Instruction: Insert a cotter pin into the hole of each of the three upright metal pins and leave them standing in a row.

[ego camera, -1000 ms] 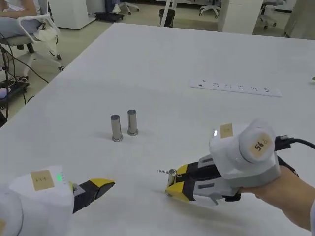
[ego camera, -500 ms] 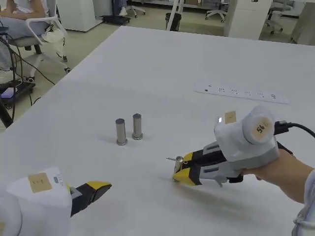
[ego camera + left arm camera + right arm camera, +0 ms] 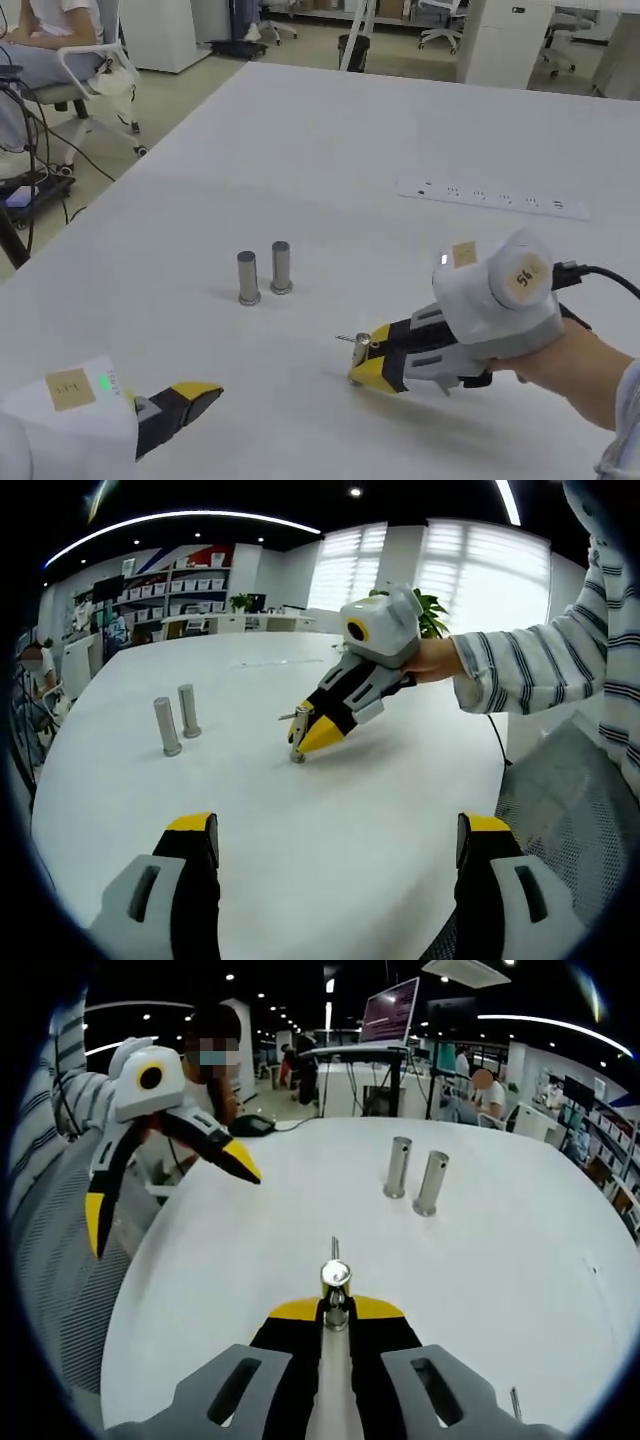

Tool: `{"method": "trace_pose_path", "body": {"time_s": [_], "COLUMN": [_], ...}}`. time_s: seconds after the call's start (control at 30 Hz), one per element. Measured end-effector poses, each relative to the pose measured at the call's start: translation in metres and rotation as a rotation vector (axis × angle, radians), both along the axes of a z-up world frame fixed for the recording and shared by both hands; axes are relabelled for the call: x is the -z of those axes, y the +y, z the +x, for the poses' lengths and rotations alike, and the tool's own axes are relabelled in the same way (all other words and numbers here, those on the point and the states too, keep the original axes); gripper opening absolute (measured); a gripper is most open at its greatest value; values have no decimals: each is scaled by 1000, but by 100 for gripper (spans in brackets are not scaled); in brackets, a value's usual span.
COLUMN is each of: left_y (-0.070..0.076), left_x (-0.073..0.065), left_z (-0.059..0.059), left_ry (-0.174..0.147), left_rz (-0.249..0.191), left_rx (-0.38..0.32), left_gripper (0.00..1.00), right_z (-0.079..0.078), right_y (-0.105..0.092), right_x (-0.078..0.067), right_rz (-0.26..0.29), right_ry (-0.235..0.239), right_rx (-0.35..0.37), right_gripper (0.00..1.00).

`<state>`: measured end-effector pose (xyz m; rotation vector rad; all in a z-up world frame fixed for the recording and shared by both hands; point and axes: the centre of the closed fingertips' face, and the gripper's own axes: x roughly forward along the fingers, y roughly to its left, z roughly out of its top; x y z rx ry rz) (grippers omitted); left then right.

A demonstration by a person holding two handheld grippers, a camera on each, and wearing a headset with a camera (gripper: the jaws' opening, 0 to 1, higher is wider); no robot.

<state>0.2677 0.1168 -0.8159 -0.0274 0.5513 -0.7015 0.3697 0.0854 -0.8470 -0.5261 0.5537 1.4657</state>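
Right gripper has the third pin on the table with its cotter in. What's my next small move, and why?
Probably carry the metal pin toward the two standing pins and set it in line. The right gripper is shut on it, the cotter pin pokes through its top, and it sits apart from them.

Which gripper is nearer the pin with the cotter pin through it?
Right. The right gripper is shut on that pin; the left gripper hangs open, well off to its left.
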Motion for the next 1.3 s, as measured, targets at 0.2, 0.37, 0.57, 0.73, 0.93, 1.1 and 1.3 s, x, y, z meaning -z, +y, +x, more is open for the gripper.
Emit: {"method": "trace_pose_path", "body": {"time_s": [0.2,0.37,0.57,0.73,0.93,1.1,1.3], "left_y": [0,-2,2,6,6,11,18], "left_x": [-5,-9,-12,-18,-26,-29,-29], "left_z": [1,-3,-3,-2,-2,1,4], "left_ry": [-7,-5,-18,-27,-35,-26,-19], "left_rz": [-18,-47,-50,-65,-93,-123,-126], "left_rx": [-6,-2,-12,-15,1,-14,-22], "left_gripper": [99,99,99,99,99,99,99], "right_z": [2,3,5,1,-9,-17,-28], "right_y": [0,2,-5,-15,-32,-53,-71], "right_x": [-2,-12,-34,-52,-72,-66,-63], "right_rz": [3,14,73,120,208,151,147], "right_ry": [-1,-21,-9,-2,37,9,29], "right_rx": [26,39,117,167,251,310,399], "right_gripper": [13,20,25,30,36,49,58]}}
